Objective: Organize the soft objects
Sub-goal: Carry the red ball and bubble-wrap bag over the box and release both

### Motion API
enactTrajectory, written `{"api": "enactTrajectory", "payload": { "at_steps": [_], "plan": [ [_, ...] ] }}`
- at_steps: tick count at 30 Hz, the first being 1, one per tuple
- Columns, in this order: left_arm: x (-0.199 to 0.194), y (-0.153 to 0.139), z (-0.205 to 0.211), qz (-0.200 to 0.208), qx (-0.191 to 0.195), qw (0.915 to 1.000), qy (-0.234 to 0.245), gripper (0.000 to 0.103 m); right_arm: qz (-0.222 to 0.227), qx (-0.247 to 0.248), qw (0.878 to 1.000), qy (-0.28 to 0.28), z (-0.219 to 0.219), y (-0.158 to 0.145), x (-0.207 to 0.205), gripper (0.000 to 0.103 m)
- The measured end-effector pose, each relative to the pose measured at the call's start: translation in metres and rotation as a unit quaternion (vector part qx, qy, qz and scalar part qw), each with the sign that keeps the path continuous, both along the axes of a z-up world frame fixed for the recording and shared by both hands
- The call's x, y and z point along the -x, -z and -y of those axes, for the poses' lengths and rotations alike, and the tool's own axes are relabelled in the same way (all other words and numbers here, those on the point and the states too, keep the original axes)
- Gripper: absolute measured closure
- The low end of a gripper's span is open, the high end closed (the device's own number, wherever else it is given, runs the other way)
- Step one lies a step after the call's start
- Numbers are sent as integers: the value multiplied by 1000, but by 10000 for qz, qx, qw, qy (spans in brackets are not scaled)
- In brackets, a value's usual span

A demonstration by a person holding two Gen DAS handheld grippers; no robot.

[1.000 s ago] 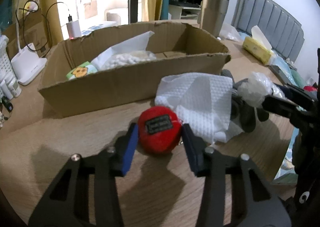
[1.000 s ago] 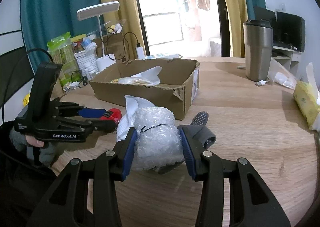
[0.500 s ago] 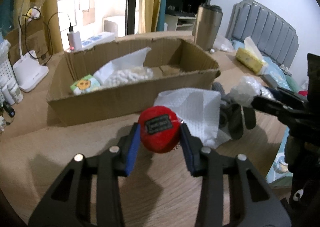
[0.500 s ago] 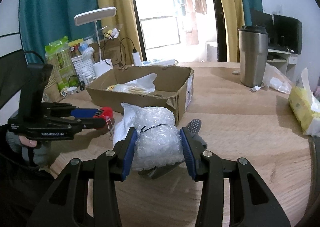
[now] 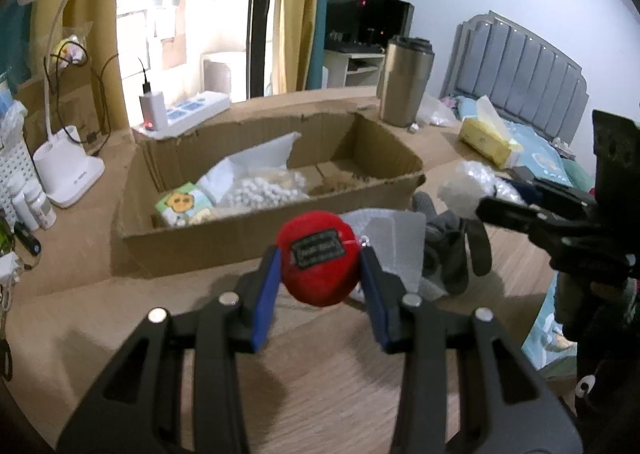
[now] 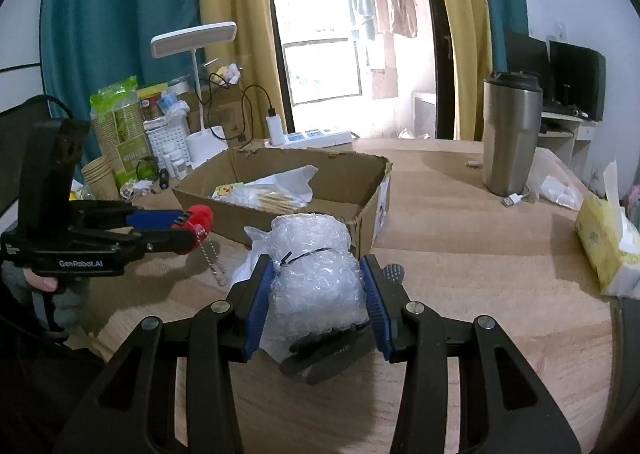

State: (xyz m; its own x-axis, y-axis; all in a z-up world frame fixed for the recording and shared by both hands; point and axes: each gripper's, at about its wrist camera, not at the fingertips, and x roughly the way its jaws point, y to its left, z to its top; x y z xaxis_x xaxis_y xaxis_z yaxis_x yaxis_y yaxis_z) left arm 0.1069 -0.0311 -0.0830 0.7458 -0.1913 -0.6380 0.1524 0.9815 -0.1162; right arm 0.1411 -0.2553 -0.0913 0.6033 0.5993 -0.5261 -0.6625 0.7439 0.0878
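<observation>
1. One cardboard box (image 5: 256, 230) at 12 o'clock.
2. One red plush ball (image 5: 318, 264).
3. One bubble-wrap bundle (image 6: 314, 274).
4. One steel tumbler (image 6: 510, 133) at 2 o'clock.
5. One desk lamp (image 6: 196, 39) at 10 o'clock.
6. One tissue pack (image 6: 602, 244) at 3 o'clock.

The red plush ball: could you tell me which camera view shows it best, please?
The left wrist view: the red plush ball sits centred, label facing, in the left gripper. The right wrist view shows only its edge and dangling chain, far left.
</observation>
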Motion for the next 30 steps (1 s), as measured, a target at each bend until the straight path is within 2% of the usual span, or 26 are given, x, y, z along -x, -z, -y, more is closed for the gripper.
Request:
{"api": "enactTrajectory", "payload": {
  "at_steps": [8, 20, 30],
  "plan": [
    [11, -20, -5, 391, 99, 9991, 161, 62, 147, 3, 9999, -20, -6, -12, -2, 57],
    [8, -32, -12, 701, 190, 9973, 94, 61, 456, -31, 9989, -74, -17, -30, -12, 57],
    [1, -42, -11, 902, 240, 9955, 140, 61, 547, -69, 9983, -163, -25, -35, -28, 56]
  ]
}}
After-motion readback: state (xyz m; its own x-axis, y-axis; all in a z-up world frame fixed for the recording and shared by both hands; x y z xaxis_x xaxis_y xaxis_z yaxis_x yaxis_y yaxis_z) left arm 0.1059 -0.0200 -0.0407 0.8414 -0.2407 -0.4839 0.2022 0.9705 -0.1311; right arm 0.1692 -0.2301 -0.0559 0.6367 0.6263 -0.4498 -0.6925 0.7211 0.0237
